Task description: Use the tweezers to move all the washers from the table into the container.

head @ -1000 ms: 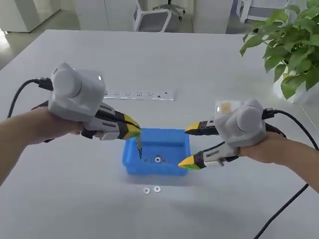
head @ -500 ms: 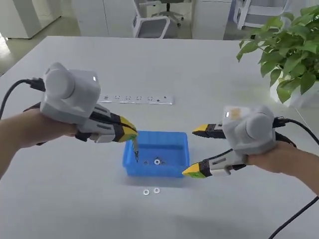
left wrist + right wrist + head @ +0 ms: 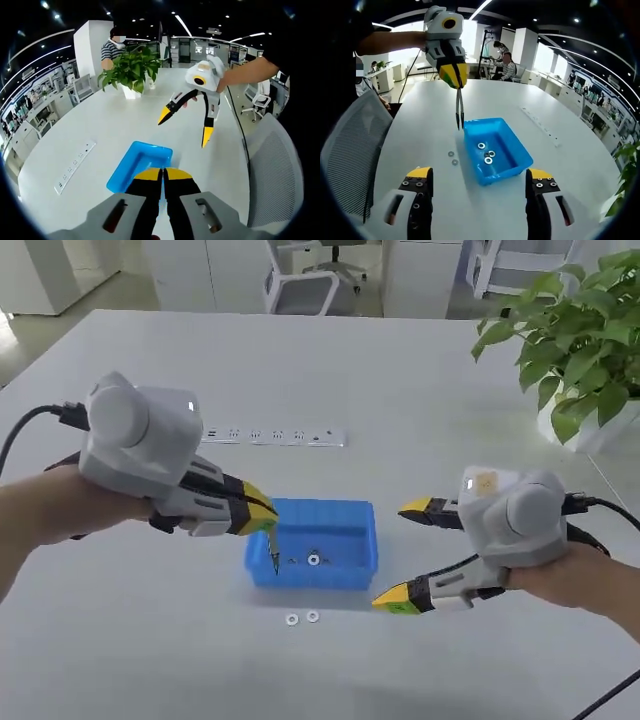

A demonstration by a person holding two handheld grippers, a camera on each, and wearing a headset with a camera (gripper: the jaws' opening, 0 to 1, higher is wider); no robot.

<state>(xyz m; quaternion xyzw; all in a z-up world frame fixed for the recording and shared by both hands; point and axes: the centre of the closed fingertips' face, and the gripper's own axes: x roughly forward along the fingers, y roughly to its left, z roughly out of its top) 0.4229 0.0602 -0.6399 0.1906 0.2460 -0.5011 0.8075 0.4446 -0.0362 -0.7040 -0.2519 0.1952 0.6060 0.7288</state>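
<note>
Two washers [image 3: 291,620] lie side by side on the grey table [image 3: 150,660] in the head view, just in front of the blue container [image 3: 312,581], and a few more rest on the container's floor. The left gripper [image 3: 258,512] is clenched on the tweezers [image 3: 273,546], which hang point-down with their tips low over the container's left part. I cannot tell whether anything is pinched between the tips. The right gripper [image 3: 404,553] sits just to the right of the container, released, one jaw level with the far rim and the other by the near corner. A power strip [image 3: 270,436] lies beyond the container, and a potted plant [image 3: 575,335] stands at the table's far right. In the left gripper view, its two yellow-tipped jaws meet tightly above the container [image 3: 131,168], with the right gripper [image 3: 184,131] held spread beyond it, the plant [image 3: 131,70] behind, and a mesh chair back [image 3: 275,170] at the edge. In the right gripper view, its own jaws stand wide apart around the container [image 3: 520,151], which holds three washers [image 3: 488,160]. The two on the table [image 3: 451,154] lie just beside its long wall. The left gripper [image 3: 454,75] hangs above, its tweezers [image 3: 459,107] pointing down by the container's far corner.
</note>
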